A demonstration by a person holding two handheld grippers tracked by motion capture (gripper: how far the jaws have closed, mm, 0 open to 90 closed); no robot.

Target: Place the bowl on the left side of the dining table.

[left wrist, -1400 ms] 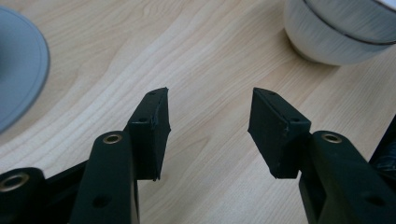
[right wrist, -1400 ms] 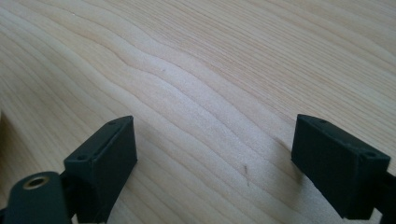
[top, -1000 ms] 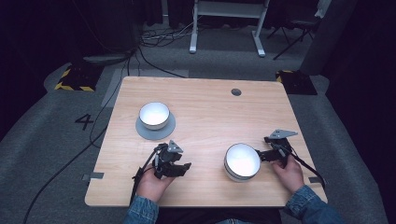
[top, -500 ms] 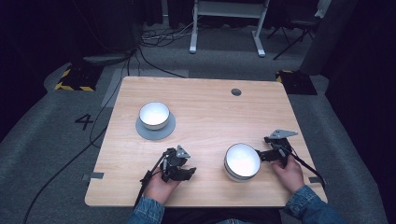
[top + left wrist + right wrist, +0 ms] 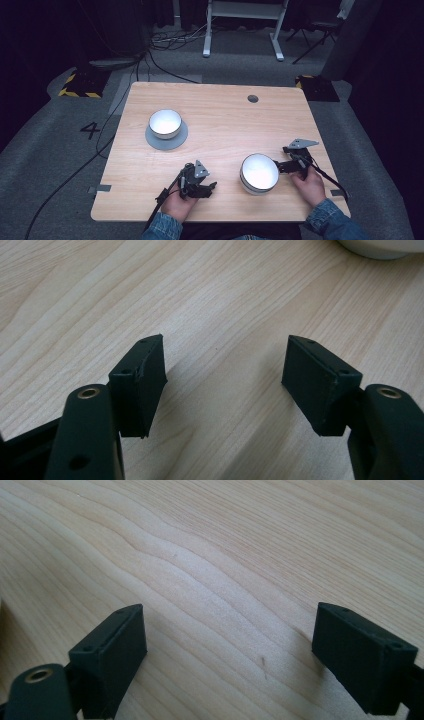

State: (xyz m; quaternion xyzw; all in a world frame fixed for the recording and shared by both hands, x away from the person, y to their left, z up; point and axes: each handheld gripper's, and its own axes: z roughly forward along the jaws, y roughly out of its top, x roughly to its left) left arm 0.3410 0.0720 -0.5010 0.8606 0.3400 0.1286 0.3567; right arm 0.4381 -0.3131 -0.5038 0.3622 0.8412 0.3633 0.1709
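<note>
Resting low: left gripper (image 5: 207, 187), jaws apart, just widened, nothing between.
Right gripper (image 5: 281, 165): jaws apart, beside white bowl (image 5: 259, 172).
Far bowl (image 5: 165, 123): set on grey plate (image 5: 166, 141).

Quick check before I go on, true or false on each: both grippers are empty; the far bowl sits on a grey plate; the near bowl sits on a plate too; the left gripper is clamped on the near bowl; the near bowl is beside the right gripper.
1. Both grippers are empty. True: the left gripper and right gripper each show bare table between open jaws; the left's have just been opening.
2. The far bowl sits on a grey plate. True.
3. The near bowl sits on a plate too. False: it stands straight on the wood.
4. The left gripper is clamped on the near bowl. False: it is apart from it.
5. The near bowl is beside the right gripper. True.
</note>
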